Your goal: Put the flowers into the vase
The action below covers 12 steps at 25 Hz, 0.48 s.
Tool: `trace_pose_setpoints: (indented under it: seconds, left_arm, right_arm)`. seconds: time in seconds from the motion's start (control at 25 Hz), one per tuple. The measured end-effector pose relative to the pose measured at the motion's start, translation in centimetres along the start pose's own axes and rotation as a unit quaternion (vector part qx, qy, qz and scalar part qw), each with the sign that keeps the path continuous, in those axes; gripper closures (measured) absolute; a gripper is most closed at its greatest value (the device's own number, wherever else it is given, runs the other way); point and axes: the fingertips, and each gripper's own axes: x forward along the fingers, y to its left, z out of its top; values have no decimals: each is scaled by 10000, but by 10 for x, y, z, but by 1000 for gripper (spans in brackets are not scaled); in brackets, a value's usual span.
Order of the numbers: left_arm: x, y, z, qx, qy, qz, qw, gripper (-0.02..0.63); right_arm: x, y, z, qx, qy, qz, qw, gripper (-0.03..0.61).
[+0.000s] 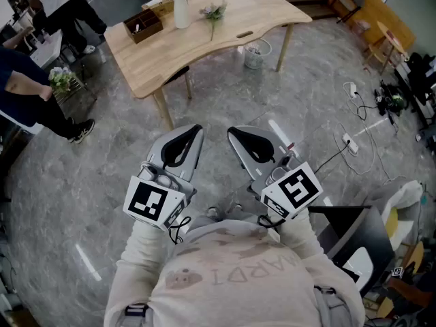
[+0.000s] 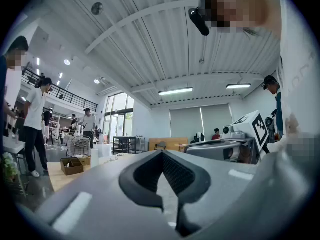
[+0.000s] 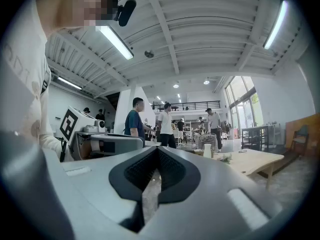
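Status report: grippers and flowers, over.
Left gripper and right gripper shut, empty, held at chest. Flowers lying on table beside white vase, not in it. Nothing seen blocking the approach.

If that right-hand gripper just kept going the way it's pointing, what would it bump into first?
Probably nothing soon: the right gripper points level, above the floor. The table sits right of its line; standing people are far beyond, though depth is unclear.

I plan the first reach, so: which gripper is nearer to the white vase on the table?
Left. The left gripper is over the floor, almost in line with the white vase; the right gripper is beside it, further right.
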Motion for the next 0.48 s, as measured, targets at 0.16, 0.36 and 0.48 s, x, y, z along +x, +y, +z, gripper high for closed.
trace_pose_setpoints:
  seconds: [0.16, 0.36, 0.48]
  left_arm:
    - [-4, 3, 0, -15, -22, 10, 10000, 614]
    - [-10, 4, 1, -32, -62, 26, 10000, 614]
    - [-20, 10, -2, -48, -72, 46, 10000, 614]
  right_arm:
    - [2, 5, 0, 1, -13, 4, 10000, 555]
    - [2, 10, 0, 32, -11, 3, 10000, 555]
    - [8, 17, -3, 39, 25, -5, 10000, 555]
